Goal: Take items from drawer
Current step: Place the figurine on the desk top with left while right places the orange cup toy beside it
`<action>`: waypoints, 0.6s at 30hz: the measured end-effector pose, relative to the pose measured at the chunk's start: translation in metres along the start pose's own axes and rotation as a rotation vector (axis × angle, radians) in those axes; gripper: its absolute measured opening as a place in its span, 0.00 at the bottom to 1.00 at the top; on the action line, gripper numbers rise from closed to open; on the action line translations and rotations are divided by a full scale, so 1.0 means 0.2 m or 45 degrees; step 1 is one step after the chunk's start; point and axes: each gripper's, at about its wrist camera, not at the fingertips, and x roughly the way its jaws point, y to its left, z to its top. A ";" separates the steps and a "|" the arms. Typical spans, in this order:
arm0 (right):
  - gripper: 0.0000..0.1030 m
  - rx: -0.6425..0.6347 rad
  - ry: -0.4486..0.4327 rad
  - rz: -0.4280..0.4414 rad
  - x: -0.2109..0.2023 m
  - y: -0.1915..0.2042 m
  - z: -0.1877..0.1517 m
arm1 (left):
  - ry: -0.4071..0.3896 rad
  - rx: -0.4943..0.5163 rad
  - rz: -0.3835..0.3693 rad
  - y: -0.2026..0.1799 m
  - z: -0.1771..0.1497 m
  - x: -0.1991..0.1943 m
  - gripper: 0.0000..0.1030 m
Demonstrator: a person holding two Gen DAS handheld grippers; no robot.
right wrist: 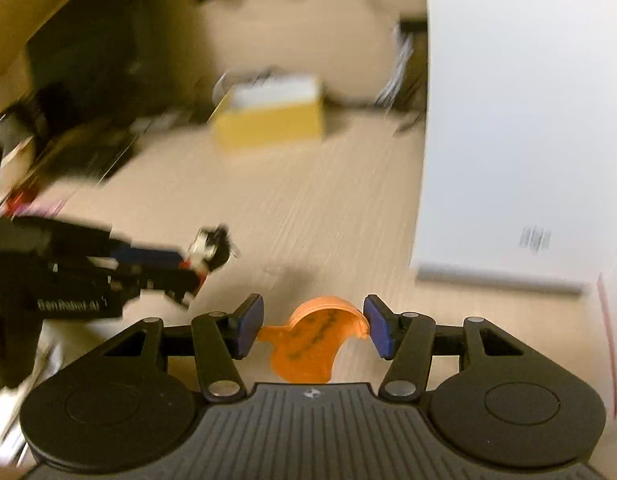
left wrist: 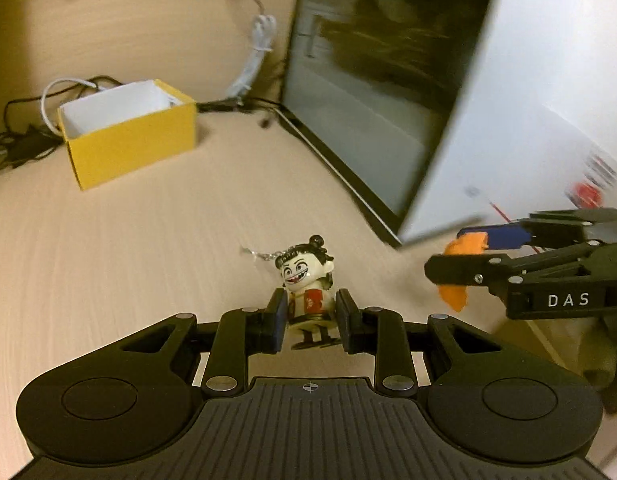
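Observation:
My left gripper (left wrist: 311,312) is shut on a small big-headed figurine (left wrist: 306,272) with a keychain, held just above the wooden desk (left wrist: 148,248). My right gripper (left wrist: 454,254) comes in from the right, shut on an orange plastic piece (left wrist: 452,298). In the blurred right wrist view the orange plastic piece (right wrist: 308,344) spans both blue pads of the right gripper (right wrist: 313,320). The left gripper (right wrist: 186,270) with the figurine (right wrist: 210,246) shows at the left. I cannot make out a drawer in either view.
An open yellow box (left wrist: 128,144) with a white inside stands at the back left, also blurred as the yellow box (right wrist: 268,120). A tall white case (left wrist: 528,100) with a dark glass side (left wrist: 368,80) rises on the right. Cables (left wrist: 252,52) lie behind.

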 end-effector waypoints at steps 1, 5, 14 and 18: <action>0.54 0.011 -0.031 -0.031 0.05 0.00 0.03 | -0.003 0.005 -0.001 0.02 0.02 0.03 0.29; 0.54 0.021 -0.062 -0.126 0.19 0.05 0.15 | 0.028 0.001 -0.030 0.08 0.03 0.19 0.29; 0.54 -0.016 0.067 -0.323 0.52 0.05 0.14 | 0.055 -0.004 -0.096 0.19 0.01 0.40 0.30; 0.55 0.008 0.115 -0.318 0.59 0.06 0.10 | 0.049 -0.010 -0.127 0.16 0.03 0.44 0.29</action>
